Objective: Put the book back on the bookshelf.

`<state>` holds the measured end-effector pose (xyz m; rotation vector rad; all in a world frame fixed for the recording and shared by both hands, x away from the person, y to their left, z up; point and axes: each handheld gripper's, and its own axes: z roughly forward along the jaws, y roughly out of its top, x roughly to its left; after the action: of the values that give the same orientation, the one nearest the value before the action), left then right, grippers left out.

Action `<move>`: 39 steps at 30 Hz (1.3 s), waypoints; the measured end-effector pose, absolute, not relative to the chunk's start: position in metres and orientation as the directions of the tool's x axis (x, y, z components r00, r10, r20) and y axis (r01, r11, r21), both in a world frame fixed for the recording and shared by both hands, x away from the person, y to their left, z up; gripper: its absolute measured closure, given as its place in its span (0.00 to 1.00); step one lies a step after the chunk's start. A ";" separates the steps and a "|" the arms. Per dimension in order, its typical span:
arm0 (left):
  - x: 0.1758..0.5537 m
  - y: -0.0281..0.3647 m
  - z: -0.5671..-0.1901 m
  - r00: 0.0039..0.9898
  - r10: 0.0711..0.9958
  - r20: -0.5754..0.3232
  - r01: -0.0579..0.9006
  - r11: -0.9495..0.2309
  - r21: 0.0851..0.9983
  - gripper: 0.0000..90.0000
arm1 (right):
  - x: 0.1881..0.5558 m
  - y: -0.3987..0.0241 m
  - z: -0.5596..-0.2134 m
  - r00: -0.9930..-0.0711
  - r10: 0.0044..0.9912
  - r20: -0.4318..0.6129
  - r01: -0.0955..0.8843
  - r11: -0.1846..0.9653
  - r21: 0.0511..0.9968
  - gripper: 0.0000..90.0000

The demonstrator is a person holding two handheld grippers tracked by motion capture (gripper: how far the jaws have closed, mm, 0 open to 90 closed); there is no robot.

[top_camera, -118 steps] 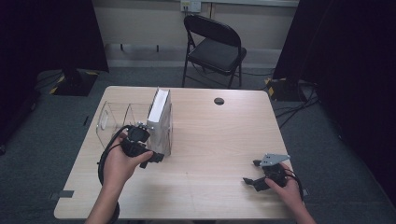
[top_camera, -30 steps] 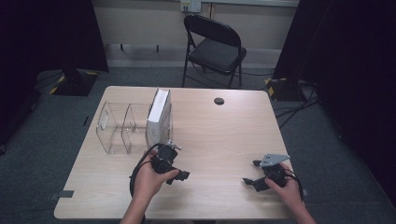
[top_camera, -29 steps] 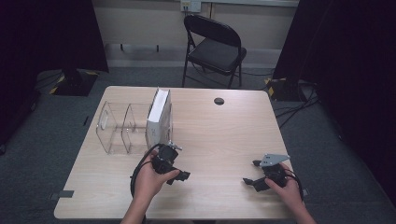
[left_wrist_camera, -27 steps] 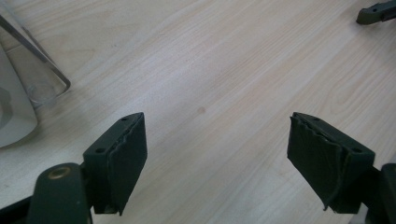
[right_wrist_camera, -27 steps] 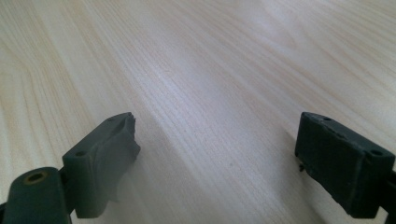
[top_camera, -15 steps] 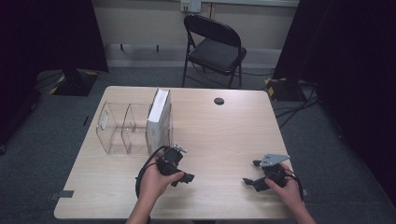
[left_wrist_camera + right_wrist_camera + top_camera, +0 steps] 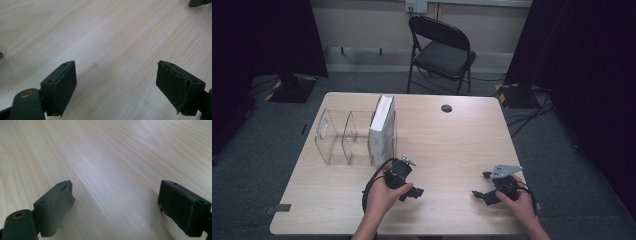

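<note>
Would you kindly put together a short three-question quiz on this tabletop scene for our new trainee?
1. True or false: the white book stands upright in the clear acrylic organizer.
2. Which compartment holds it? A the one nearest the table's left edge; B the middle one; C the one nearest the table's middle.
3. What is between the jaws of the left claw and the right claw?

Key: 1 true. 2 C. 3 Nothing; both stand open over the bare wooden table.
</note>
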<state>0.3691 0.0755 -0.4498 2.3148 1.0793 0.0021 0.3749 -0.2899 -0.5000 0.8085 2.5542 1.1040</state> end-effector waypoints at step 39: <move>0.364 0.053 -0.478 0.737 0.658 -0.153 0.620 -0.570 0.538 0.14 | 0.375 -0.290 -0.500 -0.818 0.575 -0.004 0.391 0.562 0.729 0.13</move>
<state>0.3636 0.0527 -0.4777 2.3612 0.9624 0.0863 0.3749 -0.2899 -0.5000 0.8054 2.5550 1.1040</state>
